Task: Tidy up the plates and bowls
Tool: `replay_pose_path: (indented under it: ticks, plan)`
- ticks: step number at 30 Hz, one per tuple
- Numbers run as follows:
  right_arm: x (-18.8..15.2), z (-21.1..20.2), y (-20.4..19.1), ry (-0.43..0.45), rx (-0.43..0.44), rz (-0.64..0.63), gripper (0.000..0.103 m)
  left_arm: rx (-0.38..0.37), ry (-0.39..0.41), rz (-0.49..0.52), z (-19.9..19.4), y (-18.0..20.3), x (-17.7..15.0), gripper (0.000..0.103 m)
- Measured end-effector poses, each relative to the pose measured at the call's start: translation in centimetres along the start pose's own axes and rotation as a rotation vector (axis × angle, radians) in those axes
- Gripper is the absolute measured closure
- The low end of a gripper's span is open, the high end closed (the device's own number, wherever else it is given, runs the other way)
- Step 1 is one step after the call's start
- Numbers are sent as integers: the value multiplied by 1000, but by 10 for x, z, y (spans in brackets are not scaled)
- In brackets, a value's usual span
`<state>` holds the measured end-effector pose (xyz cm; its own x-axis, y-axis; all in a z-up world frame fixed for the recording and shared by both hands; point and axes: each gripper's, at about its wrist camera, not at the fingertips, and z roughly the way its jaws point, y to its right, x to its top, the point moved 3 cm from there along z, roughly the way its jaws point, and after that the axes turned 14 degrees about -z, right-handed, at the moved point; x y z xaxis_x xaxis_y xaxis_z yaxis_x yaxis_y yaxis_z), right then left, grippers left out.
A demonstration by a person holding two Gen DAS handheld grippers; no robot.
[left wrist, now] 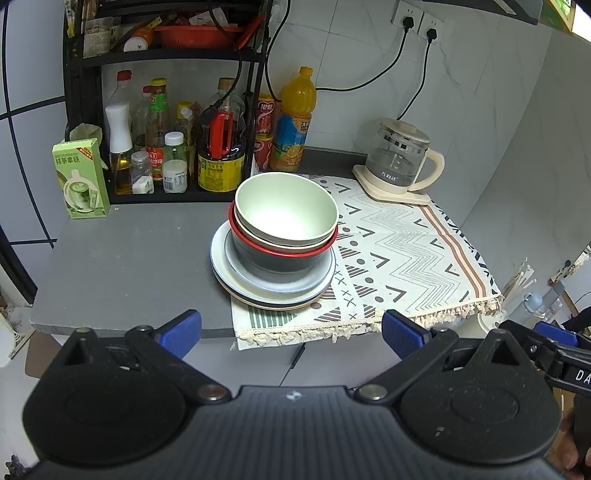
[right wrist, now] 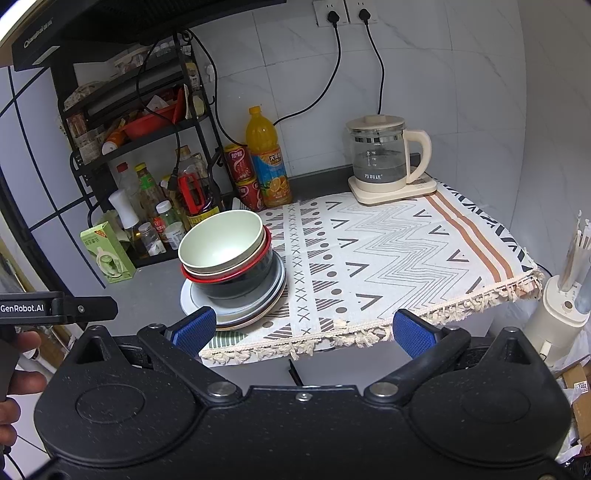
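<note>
Bowls [left wrist: 286, 218], pale green over red-rimmed over dark, nest upright on stacked plates [left wrist: 273, 288] at counter [left wrist: 122, 266] mat edge. Left hand-held gripper [left wrist: 291, 334] and right hand-held gripper [right wrist: 304, 332] both spread wide, empty.

Home kitchen: grey table [left wrist: 122, 258] against tiled wall [left wrist: 351, 55] with plugged sockets [left wrist: 417, 20] at top, black rack [left wrist: 74, 92] of sauce and oil bottles [left wrist: 157, 129] upper left, orange drink bottle [left wrist: 293, 118] centre, glass electric kettle [left wrist: 400, 158] right, patterned cloth [left wrist: 406, 251] beneath.
</note>
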<state>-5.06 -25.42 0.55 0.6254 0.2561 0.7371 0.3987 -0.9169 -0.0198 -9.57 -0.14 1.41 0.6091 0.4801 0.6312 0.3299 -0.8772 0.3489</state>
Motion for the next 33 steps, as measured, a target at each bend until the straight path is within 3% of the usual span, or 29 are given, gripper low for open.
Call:
replay_pose_path:
  ticks: [33]
  plan:
    - [-3,-7,6,-3,-26,11,0,-21,-25,31,4,5,-3,0]
